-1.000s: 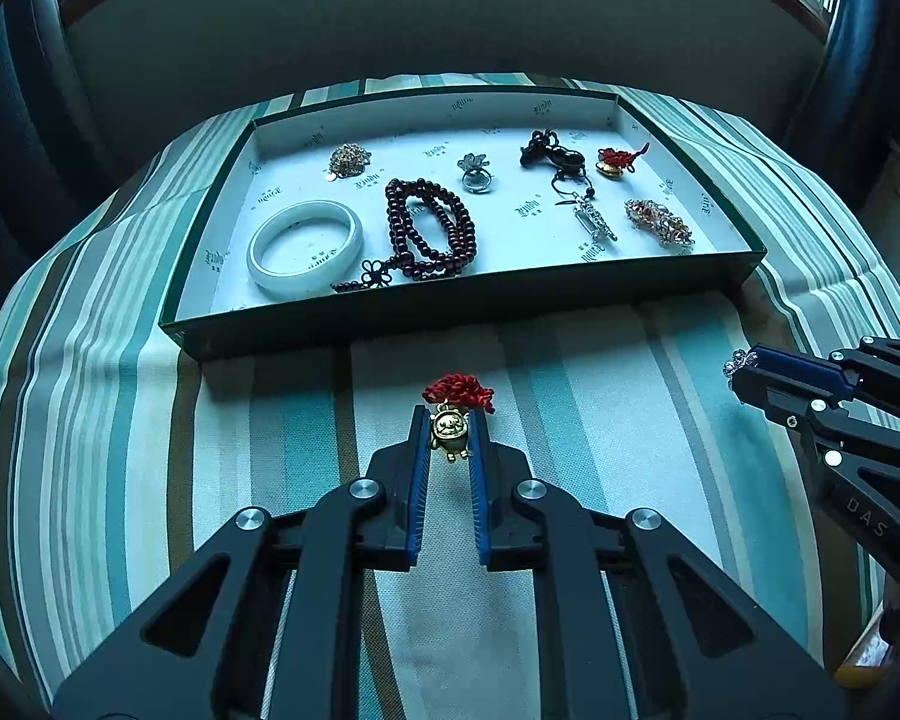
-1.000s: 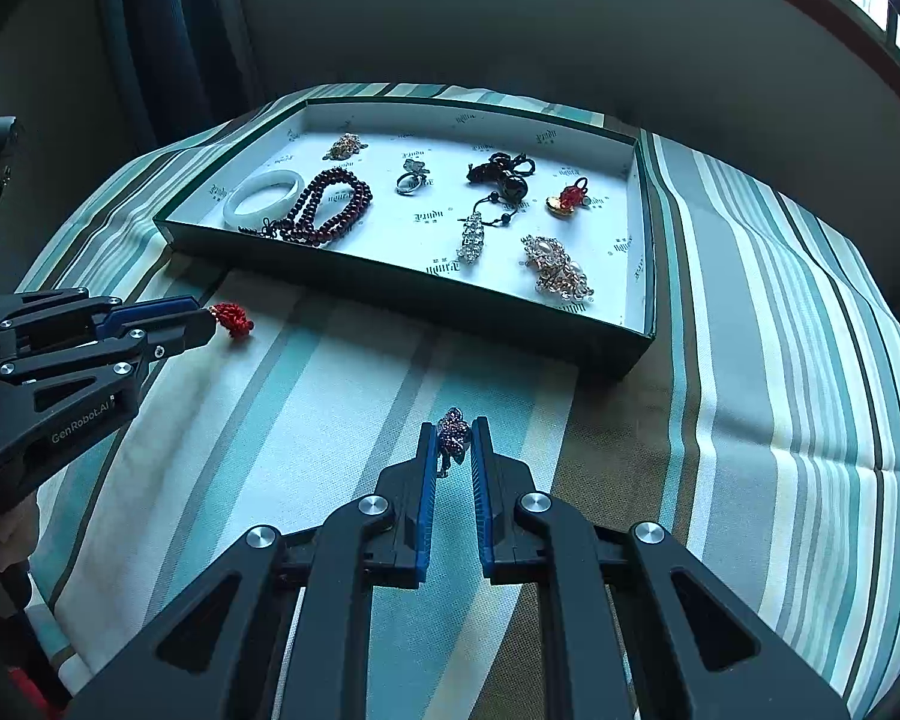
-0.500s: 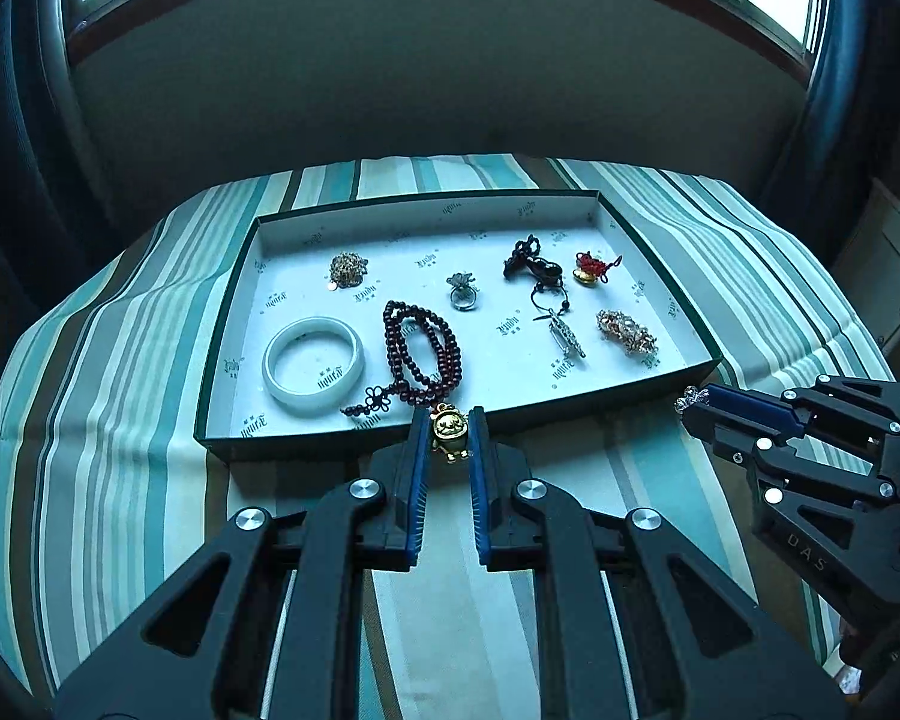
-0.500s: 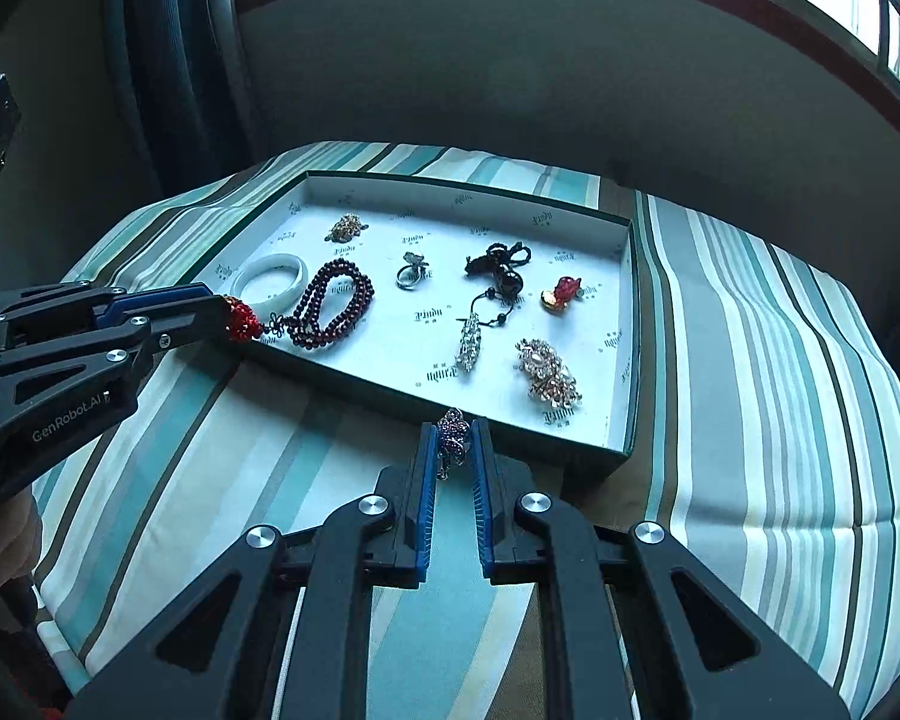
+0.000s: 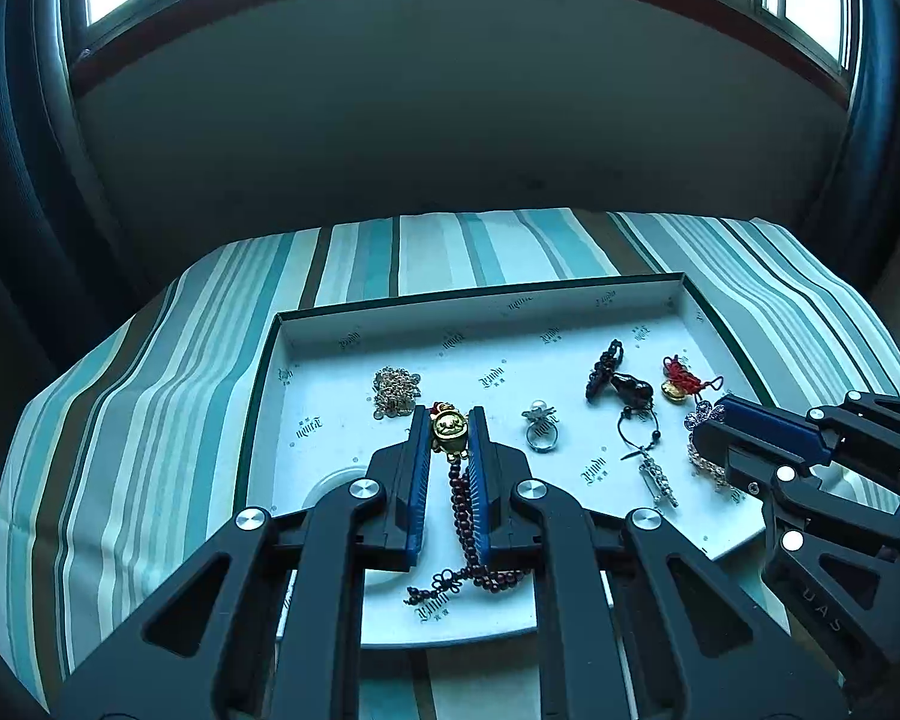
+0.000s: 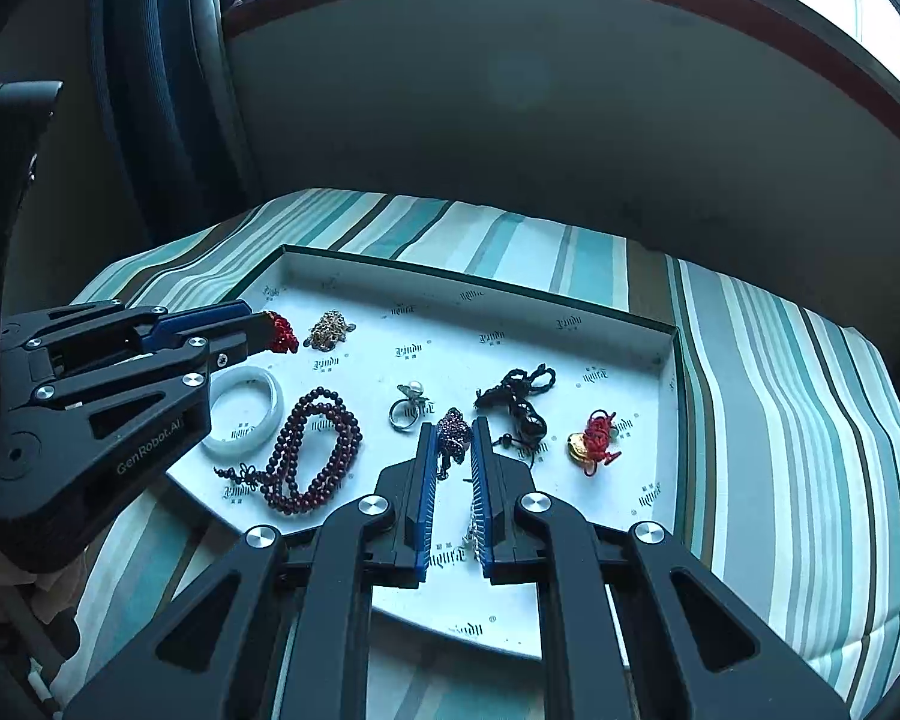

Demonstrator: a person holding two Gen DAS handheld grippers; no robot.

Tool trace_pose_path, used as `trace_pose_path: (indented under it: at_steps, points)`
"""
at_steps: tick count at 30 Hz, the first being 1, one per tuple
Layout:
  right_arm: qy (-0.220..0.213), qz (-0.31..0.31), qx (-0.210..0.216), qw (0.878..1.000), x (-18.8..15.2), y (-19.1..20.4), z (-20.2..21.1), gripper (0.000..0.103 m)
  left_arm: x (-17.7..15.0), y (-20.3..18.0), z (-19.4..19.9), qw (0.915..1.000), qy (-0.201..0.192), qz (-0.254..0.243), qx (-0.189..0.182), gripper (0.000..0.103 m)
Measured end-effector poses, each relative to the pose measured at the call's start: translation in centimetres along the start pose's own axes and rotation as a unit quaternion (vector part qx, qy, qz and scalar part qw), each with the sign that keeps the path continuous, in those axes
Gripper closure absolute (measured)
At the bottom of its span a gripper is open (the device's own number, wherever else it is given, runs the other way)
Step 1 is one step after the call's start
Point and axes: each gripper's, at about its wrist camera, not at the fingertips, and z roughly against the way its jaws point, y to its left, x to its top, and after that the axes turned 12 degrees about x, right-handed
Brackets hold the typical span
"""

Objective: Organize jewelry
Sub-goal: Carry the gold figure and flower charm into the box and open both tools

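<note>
Left tongs (image 5: 450, 429) pinching gold charm (image 5: 449, 427) above tray (image 5: 480, 300), near gold chain (image 5: 395, 390). Right tongs (image 6: 453, 441) pinching purple brooch (image 6: 453, 433) over tray centre. White bangle (image 6: 246, 414) fully seen only by right wrist view; mostly hidden in left view. Crystal brooch (image 5: 705, 465) seen only by left view.
</note>
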Motion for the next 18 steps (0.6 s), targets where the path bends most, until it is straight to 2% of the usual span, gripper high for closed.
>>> trace_pose_path:
  at_steps: [10,18]
  points:
    - [0.035,-0.013,-0.012,0.999,0.8,-1.4,-5.8,0.091,0.3,0.2,-6.0,0.9988,0.035,-0.010,0.032,0.091]
    - [0.053,-0.021,-0.026,0.998,0.5,-1.9,-8.0,0.091,-0.1,0.2,-7.9,0.9979,0.050,-0.014,0.038,0.091]
